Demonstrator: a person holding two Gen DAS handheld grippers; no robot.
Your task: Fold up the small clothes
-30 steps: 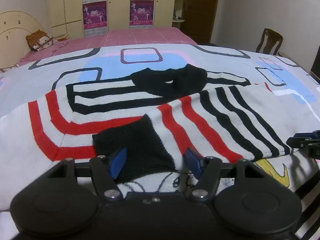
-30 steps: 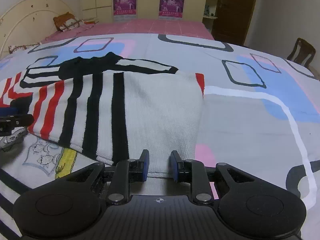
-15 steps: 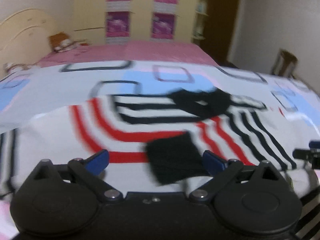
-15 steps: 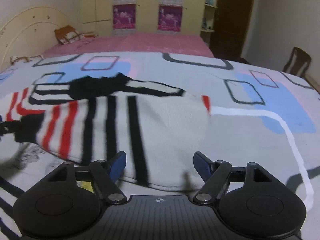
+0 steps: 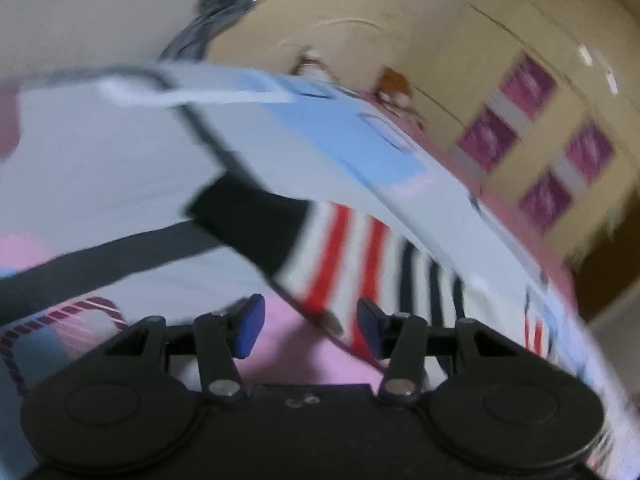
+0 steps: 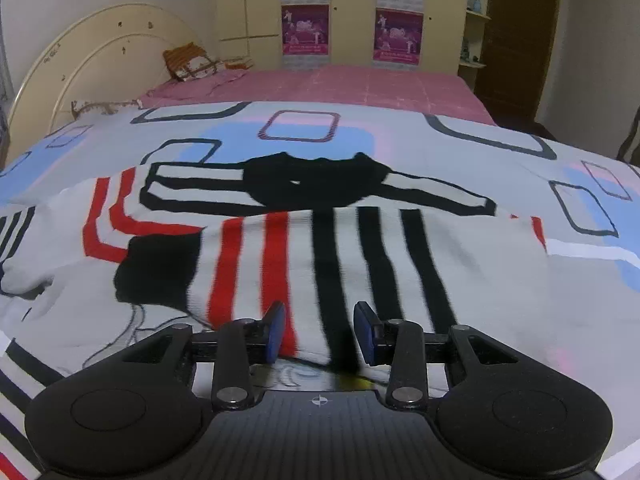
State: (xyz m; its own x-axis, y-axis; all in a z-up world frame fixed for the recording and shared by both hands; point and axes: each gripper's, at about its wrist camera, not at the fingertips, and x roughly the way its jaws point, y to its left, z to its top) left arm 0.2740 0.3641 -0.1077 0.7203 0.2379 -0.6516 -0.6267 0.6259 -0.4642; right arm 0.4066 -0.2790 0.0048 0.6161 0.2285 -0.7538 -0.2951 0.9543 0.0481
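Observation:
A small white knit sweater with red and black stripes lies partly folded on the patterned bedspread. Its black collar is at the far side and a black cuff lies on the left. My right gripper is open and empty, with its fingers over the sweater's near edge. The left wrist view is blurred and tilted. It shows a striped sleeve with a black cuff. My left gripper is open just in front of the sleeve's edge, holding nothing.
A pink bed with a cream headboard and pillows stands beyond the bedspread. Cream wardrobes with purple posters line the back wall. A dark door is at the right.
Both grippers opened and let go of the sweater. The left one swung away to the left and tilted sharply. The right one moved left along the sweater's near edge.

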